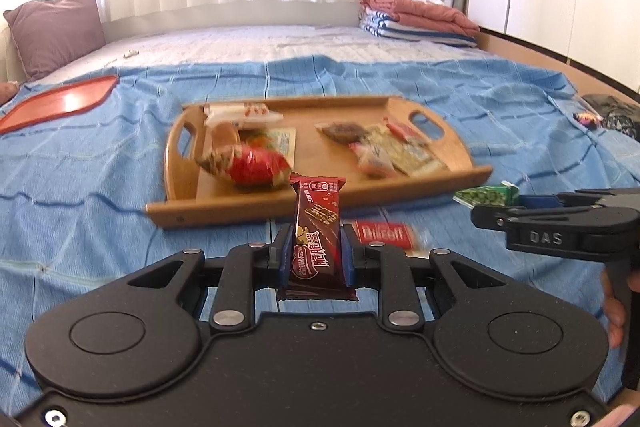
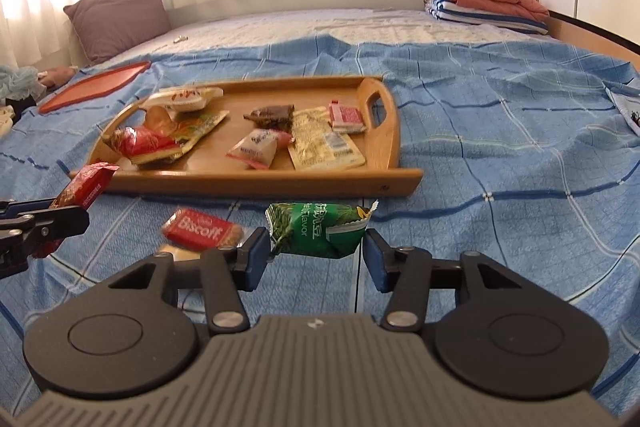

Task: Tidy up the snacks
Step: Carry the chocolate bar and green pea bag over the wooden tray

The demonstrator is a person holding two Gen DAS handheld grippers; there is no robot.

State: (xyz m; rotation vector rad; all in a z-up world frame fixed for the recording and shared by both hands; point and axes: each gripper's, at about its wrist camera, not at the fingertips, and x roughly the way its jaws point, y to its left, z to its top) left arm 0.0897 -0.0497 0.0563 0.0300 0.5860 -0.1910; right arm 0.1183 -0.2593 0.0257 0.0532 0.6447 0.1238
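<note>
My left gripper (image 1: 317, 251) is shut on a dark red Nestle wafer bar (image 1: 318, 231), held upright above the blue bedspread just in front of the wooden tray (image 1: 440, 183). My right gripper (image 2: 316, 259) holds a green snack packet (image 2: 320, 229) between its blue pads, short of the tray (image 2: 394, 131). The tray holds several snack packs, among them a red bag (image 1: 256, 165). A red Biscoff pack (image 1: 384, 235) lies on the bedspread between the grippers; it also shows in the right wrist view (image 2: 200, 233).
An orange-red lid (image 1: 60, 103) lies on the bedspread at far left. A purple pillow (image 1: 56, 27) sits at the back left and folded blankets (image 1: 420, 15) at the back right. A dark item with a small wrapped candy (image 1: 588, 117) lies at the right edge.
</note>
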